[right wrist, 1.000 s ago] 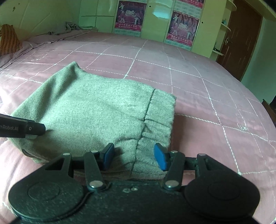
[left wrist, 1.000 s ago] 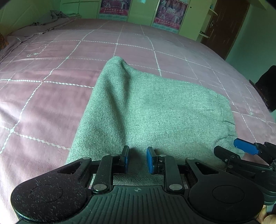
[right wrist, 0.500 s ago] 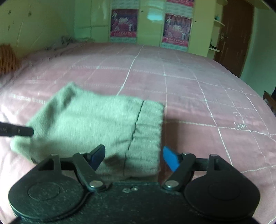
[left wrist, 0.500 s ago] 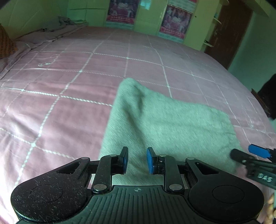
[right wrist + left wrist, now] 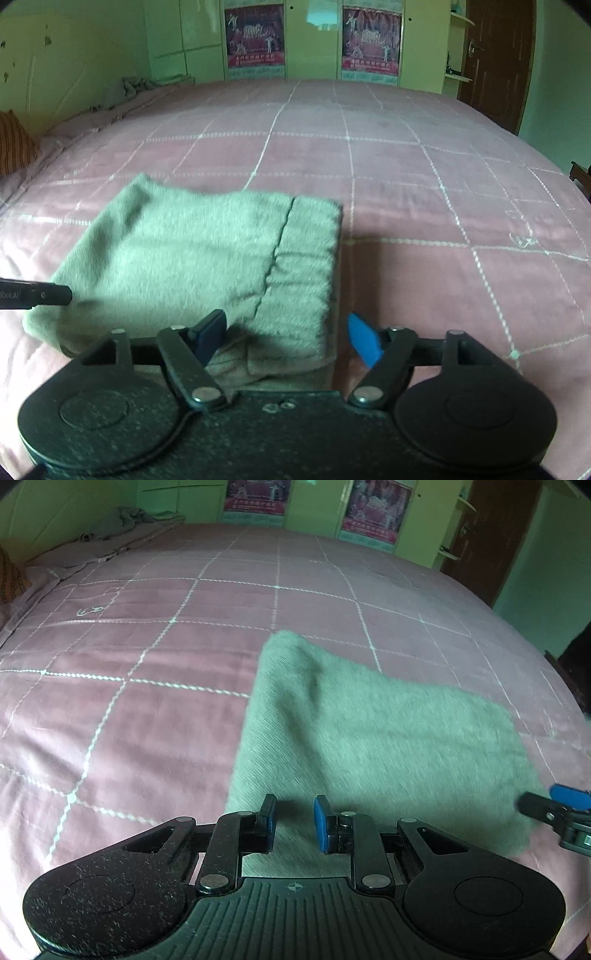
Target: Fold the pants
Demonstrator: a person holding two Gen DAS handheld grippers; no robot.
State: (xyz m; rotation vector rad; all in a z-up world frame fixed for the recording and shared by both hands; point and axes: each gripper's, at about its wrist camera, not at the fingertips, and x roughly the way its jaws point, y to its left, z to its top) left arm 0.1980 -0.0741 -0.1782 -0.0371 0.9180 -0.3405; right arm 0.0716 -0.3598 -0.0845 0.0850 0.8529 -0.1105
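Note:
The grey-green pants (image 5: pixel 369 738) lie folded into a compact rectangle on the pink bed; in the right wrist view (image 5: pixel 207 258) the waistband seam runs down their right side. My left gripper (image 5: pixel 294 825) hovers over the near left edge of the pants, jaws slightly apart and holding nothing. My right gripper (image 5: pixel 286 338) is wide open and empty above the near right corner of the pants. The right gripper's tip shows at the right edge of the left wrist view (image 5: pixel 554 808). The left gripper's tip shows at the left edge of the right wrist view (image 5: pixel 37 295).
The pink bedspread (image 5: pixel 424 184) with a white grid pattern stretches far ahead. A crumpled grey cloth (image 5: pixel 125 520) lies at the far left by the green wall. A dark wooden door (image 5: pixel 495 59) stands at the far right. A striped cushion (image 5: pixel 14 147) sits at the left edge.
Both grippers have pulled back and lifted away from the pants. The right gripper has opened wider. The folded pants stay in place on the bed.

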